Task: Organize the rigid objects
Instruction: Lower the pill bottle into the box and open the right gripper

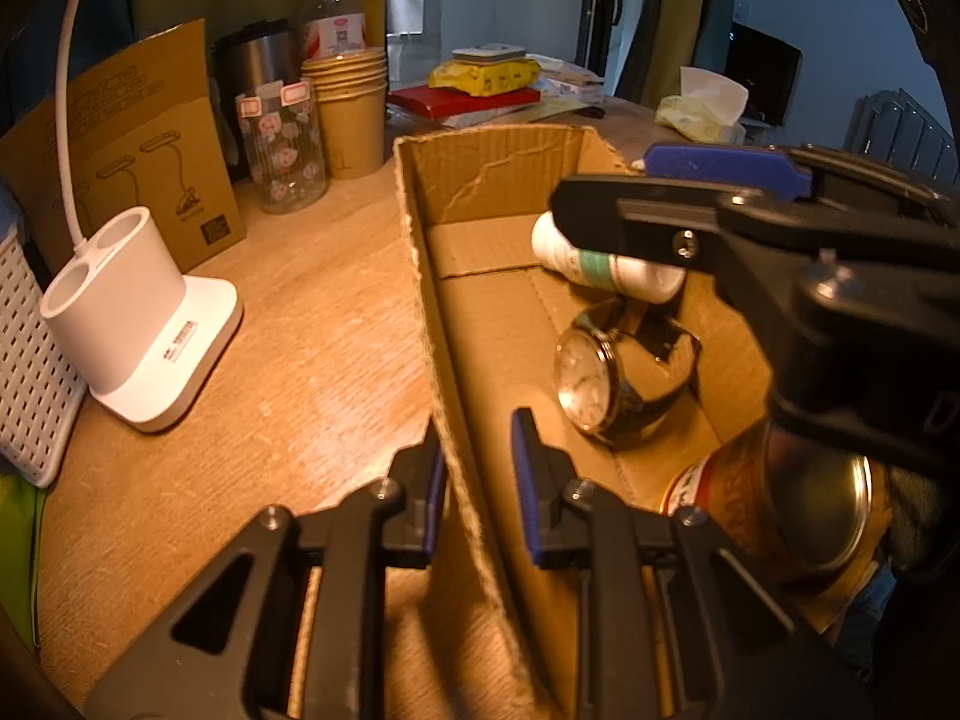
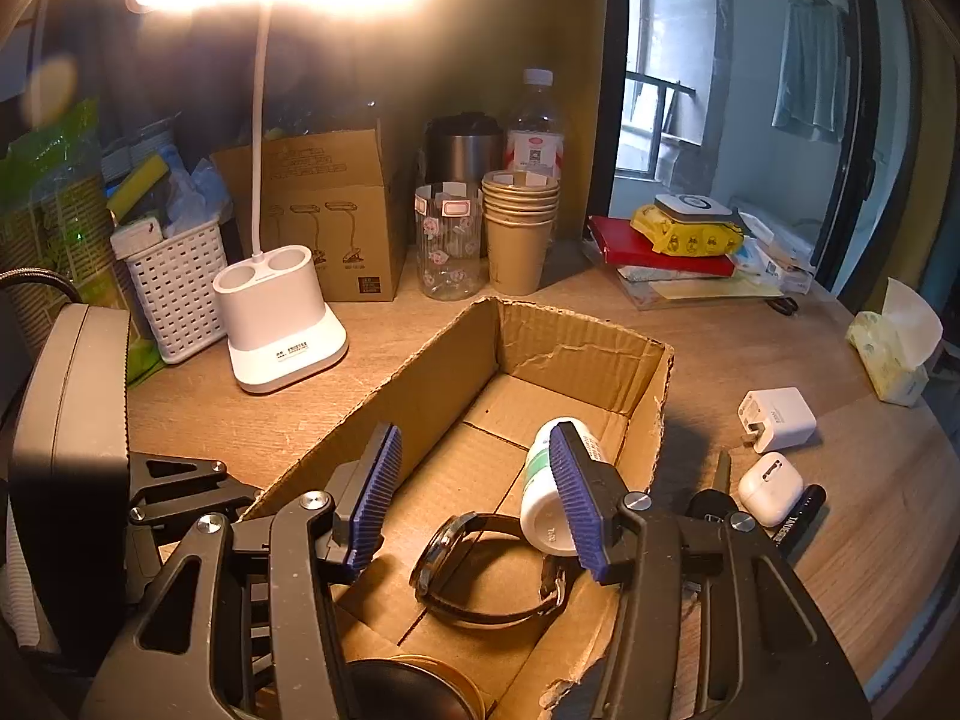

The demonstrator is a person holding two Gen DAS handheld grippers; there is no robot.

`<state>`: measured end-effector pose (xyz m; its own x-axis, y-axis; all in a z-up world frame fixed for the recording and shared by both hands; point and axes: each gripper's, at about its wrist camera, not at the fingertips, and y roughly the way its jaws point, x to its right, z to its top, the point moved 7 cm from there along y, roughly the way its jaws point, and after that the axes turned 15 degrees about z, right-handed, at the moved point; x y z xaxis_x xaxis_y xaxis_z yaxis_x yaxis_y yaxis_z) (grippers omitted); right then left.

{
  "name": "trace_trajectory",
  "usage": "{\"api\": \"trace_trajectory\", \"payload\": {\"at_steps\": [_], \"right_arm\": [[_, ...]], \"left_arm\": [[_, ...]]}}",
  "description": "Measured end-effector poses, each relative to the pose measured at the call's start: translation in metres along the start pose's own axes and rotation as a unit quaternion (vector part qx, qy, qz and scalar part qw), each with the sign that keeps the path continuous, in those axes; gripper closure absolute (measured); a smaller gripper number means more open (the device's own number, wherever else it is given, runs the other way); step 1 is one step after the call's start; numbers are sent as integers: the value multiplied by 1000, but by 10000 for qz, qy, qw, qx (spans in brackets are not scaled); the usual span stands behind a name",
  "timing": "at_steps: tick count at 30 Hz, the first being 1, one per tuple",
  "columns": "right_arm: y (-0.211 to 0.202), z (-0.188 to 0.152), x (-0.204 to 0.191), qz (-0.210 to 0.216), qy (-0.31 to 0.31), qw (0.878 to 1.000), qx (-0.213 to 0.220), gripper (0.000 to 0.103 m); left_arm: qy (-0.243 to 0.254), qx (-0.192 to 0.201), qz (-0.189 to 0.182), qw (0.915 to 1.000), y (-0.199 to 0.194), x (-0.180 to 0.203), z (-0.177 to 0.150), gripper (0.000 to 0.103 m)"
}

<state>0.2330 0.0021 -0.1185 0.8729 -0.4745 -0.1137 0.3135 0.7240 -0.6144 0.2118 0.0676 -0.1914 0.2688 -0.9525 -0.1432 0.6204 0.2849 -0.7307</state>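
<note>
Box (image 2: 576, 354) far end free; bottle (image 2: 543, 498) maybe crowds right wall

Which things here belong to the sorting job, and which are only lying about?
Job: cardboard box; inside it a wristwatch, white pill bottle and tin can; outside it a charger plug and earbuds case.
Lying about: desk lamp, paper cups, tissue pack.

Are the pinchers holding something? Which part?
The left gripper pinches the cardboard box by its side wall. The right gripper is open above the box, holding nothing; the white bottle lies inside.
</note>
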Motion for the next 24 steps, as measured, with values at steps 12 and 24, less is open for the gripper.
{"api": "trace_trajectory", "payload": {"at_steps": [12,24], "right_arm": [[-16,-3,12,-87,106,9997,221,49],[-46,-10,43,-341,473,9968,553,49]], "left_arm": [[2,-2,-2,10000,0,0,0,82],[-12,-11,-7,10000,0,0,-1,81]]}}
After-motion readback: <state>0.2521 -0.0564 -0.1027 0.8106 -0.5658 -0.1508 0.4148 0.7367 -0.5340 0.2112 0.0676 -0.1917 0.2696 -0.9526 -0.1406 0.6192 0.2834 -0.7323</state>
